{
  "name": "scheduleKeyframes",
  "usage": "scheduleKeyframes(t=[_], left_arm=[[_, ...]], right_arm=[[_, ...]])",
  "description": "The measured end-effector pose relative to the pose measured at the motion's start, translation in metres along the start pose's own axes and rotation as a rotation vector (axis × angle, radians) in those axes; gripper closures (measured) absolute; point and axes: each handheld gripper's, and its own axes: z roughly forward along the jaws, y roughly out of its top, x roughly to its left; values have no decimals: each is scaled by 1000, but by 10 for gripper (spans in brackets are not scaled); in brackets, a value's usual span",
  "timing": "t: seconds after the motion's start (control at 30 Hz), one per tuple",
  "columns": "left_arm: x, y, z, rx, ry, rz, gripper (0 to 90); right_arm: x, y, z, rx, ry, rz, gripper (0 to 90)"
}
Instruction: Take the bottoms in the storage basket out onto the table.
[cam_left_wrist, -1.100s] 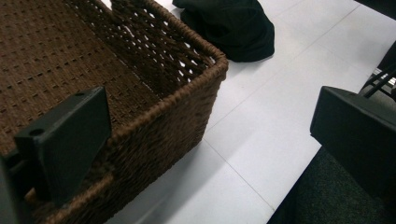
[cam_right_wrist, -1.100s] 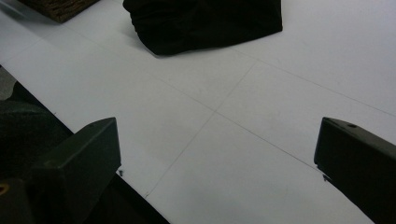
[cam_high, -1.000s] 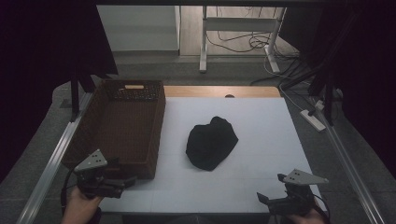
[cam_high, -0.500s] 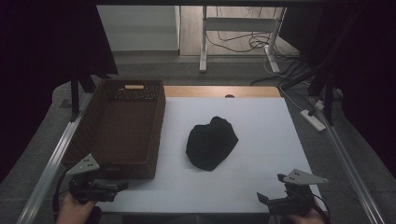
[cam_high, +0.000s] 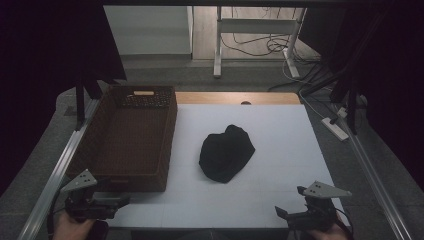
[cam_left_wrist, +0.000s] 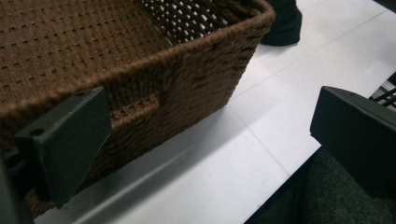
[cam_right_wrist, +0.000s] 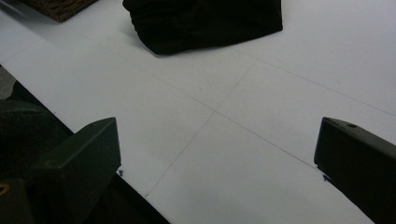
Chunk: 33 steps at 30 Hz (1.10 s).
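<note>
A black bundle of cloth (cam_high: 226, 152) lies in the middle of the white table top (cam_high: 280, 145); the right gripper view has the cloth (cam_right_wrist: 205, 21) at its top edge. A brown woven basket (cam_high: 129, 135) stands at the table's left side. My left gripper (cam_high: 112, 202) hovers at the front left, just before the basket's near corner (cam_left_wrist: 187, 79), its jaws wide apart with nothing between them. My right gripper (cam_high: 290, 212) sits at the front right edge of the table, also open and holding nothing.
A metal rail (cam_high: 55, 175) runs along the table's left side. A wooden strip (cam_high: 230, 98) borders the far edge. Beyond it stand a white table frame (cam_high: 250, 30) and floor cables (cam_high: 260, 47). A white power strip (cam_high: 336, 128) lies at the right.
My left gripper has drawn back toward the table's front left corner and a little lower. The right gripper, the cloth and the basket have stayed put.
</note>
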Motion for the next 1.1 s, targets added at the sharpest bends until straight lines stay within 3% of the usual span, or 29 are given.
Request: scheduleKeyframes(t=[0.7, 1.1], left_arm=[[13, -13, -4, 27, 44, -24, 0], [17, -16, -6, 66, 63, -33, 0]], right_arm=[[0, 0, 0, 1, -1, 0, 9], [0, 0, 0, 2, -1, 0, 9]])
